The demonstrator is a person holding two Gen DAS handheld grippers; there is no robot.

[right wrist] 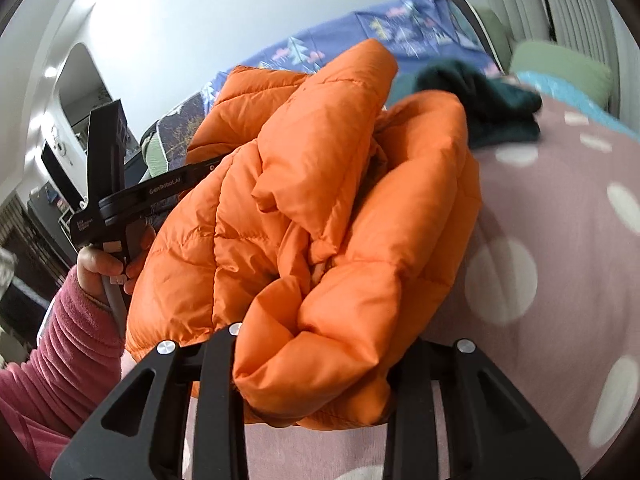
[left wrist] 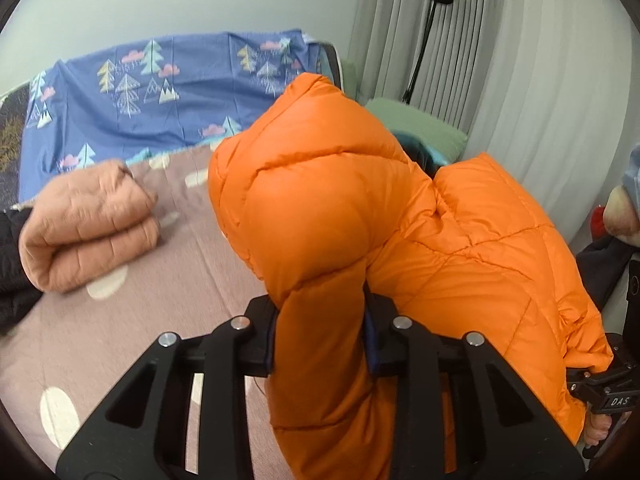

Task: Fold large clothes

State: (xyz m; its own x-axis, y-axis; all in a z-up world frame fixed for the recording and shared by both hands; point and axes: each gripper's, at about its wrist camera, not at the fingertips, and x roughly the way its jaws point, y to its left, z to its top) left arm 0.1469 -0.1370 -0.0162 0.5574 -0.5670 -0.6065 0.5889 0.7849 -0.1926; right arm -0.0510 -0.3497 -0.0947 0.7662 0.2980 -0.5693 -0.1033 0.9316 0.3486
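Hanging between two claws above the bed [left wrist: 120, 344], an orange puffer jacket [left wrist: 360, 240] is bunched and lifted off the mauve, white-dotted bedsheet [right wrist: 560, 208].

Left claw [left wrist: 320, 344]: closed on a thick fold of the jacket, quilted fabric squeezed between its black fingers [left wrist: 260, 344] and spilling above and below them.

Right claw [right wrist: 316, 380]: clamped on another bundled edge of the same jacket; the padding bulges over and hides the fingertips.

Person's left hand [right wrist: 104, 264], pink fleece sleeve [right wrist: 68, 344], gripping the handle of the left tool at the jacket's far side in the right wrist view.

Folded peach quilted garment [left wrist: 88, 228]: lying on the bedsheet, well apart from the jacket, to its left.

Dark teal garment [right wrist: 496, 104]: heaped on the bed beyond the jacket.

Blue tree-print cloth [left wrist: 160, 92]: draped along the wall side.

Green pillow [left wrist: 420, 124]: near the pale curtains [left wrist: 520, 80].

Black lamp stand [left wrist: 428, 32]: upright before the curtains.
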